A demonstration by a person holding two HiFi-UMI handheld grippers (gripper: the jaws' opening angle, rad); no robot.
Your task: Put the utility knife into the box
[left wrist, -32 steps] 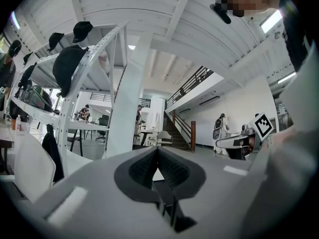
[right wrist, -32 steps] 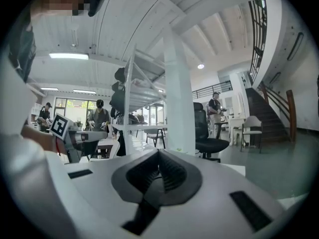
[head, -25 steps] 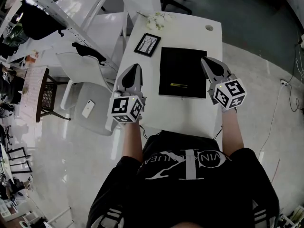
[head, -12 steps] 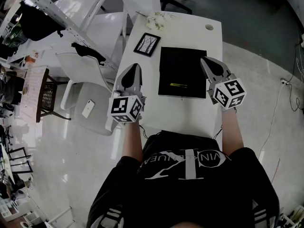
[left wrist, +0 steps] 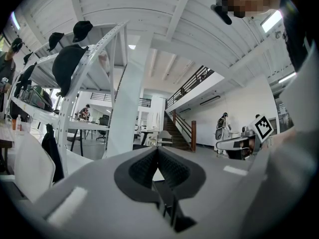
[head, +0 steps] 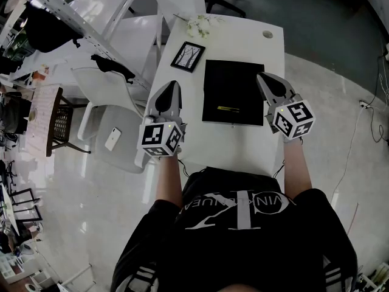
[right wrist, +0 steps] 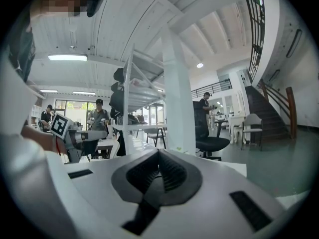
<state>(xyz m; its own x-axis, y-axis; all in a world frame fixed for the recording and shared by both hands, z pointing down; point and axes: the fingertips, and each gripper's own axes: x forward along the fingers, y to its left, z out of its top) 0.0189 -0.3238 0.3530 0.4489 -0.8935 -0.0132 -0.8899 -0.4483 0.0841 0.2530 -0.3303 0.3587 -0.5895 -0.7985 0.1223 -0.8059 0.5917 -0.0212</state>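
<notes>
Left tongs [head: 172, 87]: pressed shut with nothing between the jaws; hover over the left edge of the surface [head: 243, 145].
Right tongs [head: 265, 78]: likewise closed and empty; hover at the right edge of the black box [head: 234, 78].
Utility knife [head: 228, 109]: probably the thin yellowish bar; lies between the two tongs, nearer the right pair, seemingly already within the box's outline.
Box depth: tray or flat lid, cannot tell.
Handling: likely light, rigid, slim and low-lying; smooth casing may slip; blade state too small to read.
Hold: best across the narrow sides at mid-length, jaws opened first.
Beyond the left tongs: picture frame [head: 188, 56], flowers [head: 200, 25].
</notes>
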